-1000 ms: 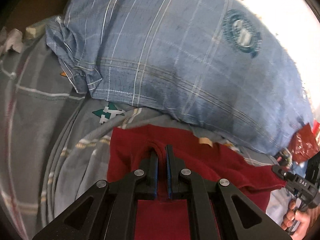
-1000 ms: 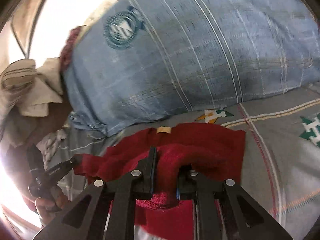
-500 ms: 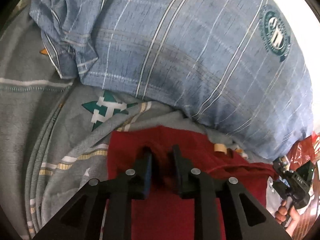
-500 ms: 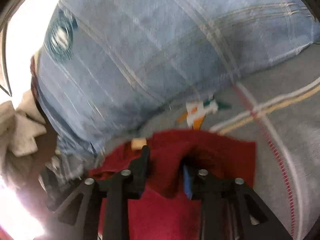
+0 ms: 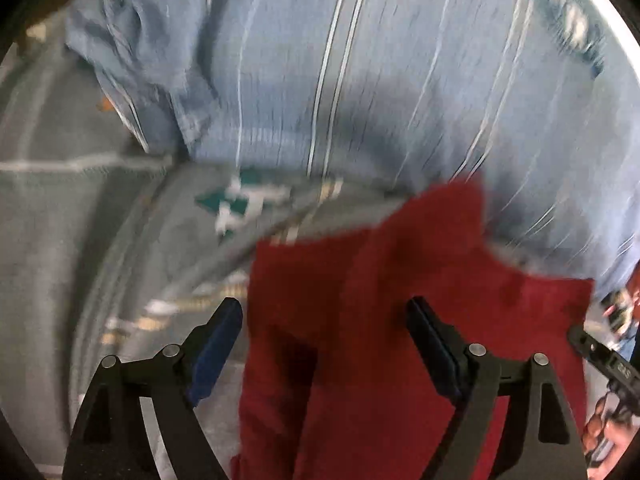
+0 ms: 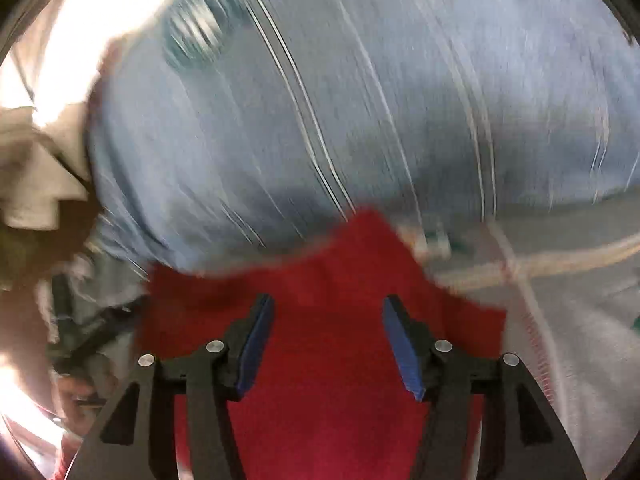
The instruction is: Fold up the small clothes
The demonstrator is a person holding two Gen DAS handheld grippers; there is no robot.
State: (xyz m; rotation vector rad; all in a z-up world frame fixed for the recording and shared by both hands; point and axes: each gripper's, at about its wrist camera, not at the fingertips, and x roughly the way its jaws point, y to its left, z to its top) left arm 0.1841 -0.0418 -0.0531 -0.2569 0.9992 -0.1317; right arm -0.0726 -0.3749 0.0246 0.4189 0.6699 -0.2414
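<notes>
Now | left gripper, right gripper fingers just opening, released | red cloth edge abuts blue pillow

You're seeing heavy motion blur in both wrist views; the stripes on the blue pillow smear into streaks, and only the gripper fingers stay sharp; in the right view, white glare blows out the corner up and left of the pillow; a soft shadow lies along its lower edge; fisheye bending darkens the rims.
</notes>
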